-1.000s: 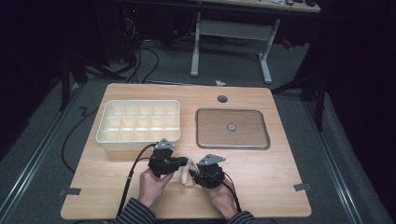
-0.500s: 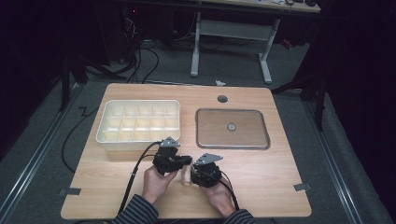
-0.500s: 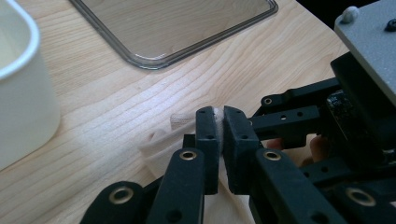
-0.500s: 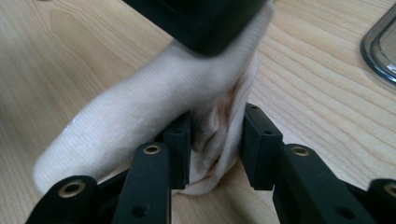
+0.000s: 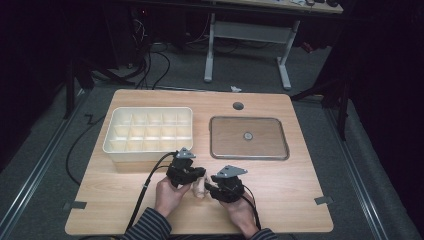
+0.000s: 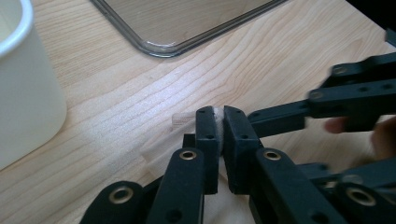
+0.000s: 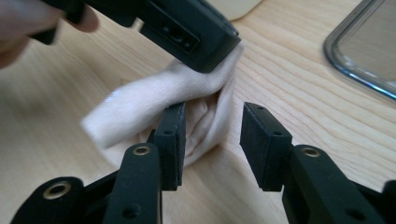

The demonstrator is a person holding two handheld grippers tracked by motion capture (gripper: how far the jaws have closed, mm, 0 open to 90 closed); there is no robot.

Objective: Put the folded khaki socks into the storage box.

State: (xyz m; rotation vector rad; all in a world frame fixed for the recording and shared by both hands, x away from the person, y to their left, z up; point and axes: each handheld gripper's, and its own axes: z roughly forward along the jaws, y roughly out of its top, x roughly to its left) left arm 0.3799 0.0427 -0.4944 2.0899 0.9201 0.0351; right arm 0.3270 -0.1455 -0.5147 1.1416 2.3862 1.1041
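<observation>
small cream cloth (image 7: 154, 100), crumpled and folded, on wooden tabletop (image 7: 289, 79), one corner lifted.

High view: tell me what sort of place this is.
Probably a lab or recording workspace, not a home: a lone wooden table in a dark room, cables trailing over grey carpet, and an adjustable desk frame behind. Laid out for handling: a divided bin and a tray.
</observation>
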